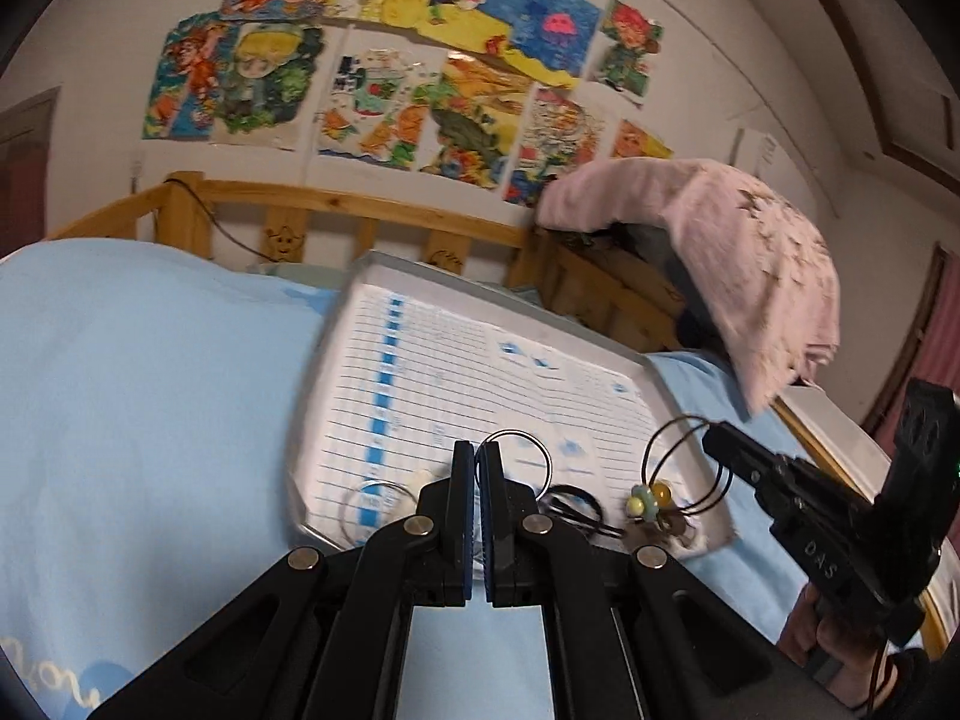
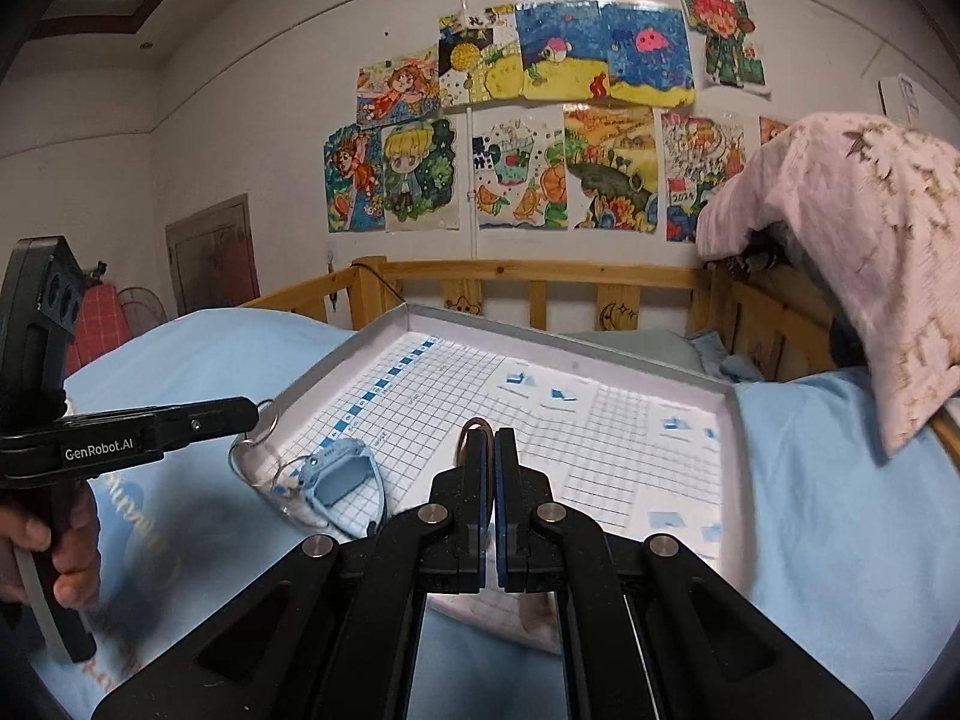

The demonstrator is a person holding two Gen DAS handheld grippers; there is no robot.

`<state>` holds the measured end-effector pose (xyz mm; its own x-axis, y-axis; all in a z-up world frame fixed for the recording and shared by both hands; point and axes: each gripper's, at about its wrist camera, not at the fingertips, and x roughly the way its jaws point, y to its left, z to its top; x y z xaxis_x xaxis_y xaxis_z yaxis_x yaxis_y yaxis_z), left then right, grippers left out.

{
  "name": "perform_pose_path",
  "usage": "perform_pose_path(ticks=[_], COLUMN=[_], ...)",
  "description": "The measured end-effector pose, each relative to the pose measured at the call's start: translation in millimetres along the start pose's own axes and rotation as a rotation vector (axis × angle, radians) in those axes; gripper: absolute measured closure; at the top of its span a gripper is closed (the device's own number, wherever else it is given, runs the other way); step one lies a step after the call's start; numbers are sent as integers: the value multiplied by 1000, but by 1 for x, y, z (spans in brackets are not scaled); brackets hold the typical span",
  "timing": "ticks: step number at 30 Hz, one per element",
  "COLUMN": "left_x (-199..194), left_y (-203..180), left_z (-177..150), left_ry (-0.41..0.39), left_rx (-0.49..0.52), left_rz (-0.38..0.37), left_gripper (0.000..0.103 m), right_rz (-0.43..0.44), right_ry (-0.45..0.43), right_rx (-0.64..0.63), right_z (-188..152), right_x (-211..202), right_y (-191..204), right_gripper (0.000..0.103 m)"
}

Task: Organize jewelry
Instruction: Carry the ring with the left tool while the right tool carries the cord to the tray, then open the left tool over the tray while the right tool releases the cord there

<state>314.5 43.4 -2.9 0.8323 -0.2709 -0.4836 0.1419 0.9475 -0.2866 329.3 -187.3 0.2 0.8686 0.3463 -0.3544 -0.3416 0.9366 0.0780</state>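
Over the tray [image 2: 420,315], "GenRobot.AI" left gripper [image 2: 255,411] clenched on silver ring [image 1: 519,456], right gripper [image 2: 493,441] clamping hair tie [image 1: 684,468].

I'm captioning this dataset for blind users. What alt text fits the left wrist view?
The left gripper, shut on a thin silver ring, hangs over a white grid-lined tray on a light blue bedsheet; the right gripper pinches a dark wire hoop.

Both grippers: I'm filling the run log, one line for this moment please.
left gripper: shut on ring | right gripper: shut on hair tie | tray: on bed
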Motion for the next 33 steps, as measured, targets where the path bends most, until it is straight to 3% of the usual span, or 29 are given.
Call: perform_pose_path(ticks=[8, 18, 21, 26, 29, 30, 32, 33], left_x=[24, 32, 28, 21, 18, 15, 7, 2], left_y=[16, 11, 8, 3, 1, 0, -1, -1], left_z=[-12, -26, -27, -27, -27, -27, -27, -26], left_ry=[55, 103, 99, 75, 74, 68, 35, 10], left_rx=[0, 23, 29, 34, 32, 30, 27, 21], left_rz=[69, 122, 119, 116, 107, 108, 112, 118], left_gripper=[101, 100, 95, 71, 63, 60, 31, 26], right_rz=[21, 8, -17, -53, -66, -69, -71, -73], right_ry=[88, 118, 131, 147, 140, 132, 108, 101], right_rx=[53, 90, 95, 93, 96, 97, 94, 90], right_z=[-25, -34, -36, -34, -34, -34, -32, -31], right_x=[36, 39, 39, 34, 28, 24, 16, 12], right_y=[6, 0, -3, -6, -8, -8, -9, -9], right_gripper=[101, 100, 100, 98, 78, 65, 60, 60])
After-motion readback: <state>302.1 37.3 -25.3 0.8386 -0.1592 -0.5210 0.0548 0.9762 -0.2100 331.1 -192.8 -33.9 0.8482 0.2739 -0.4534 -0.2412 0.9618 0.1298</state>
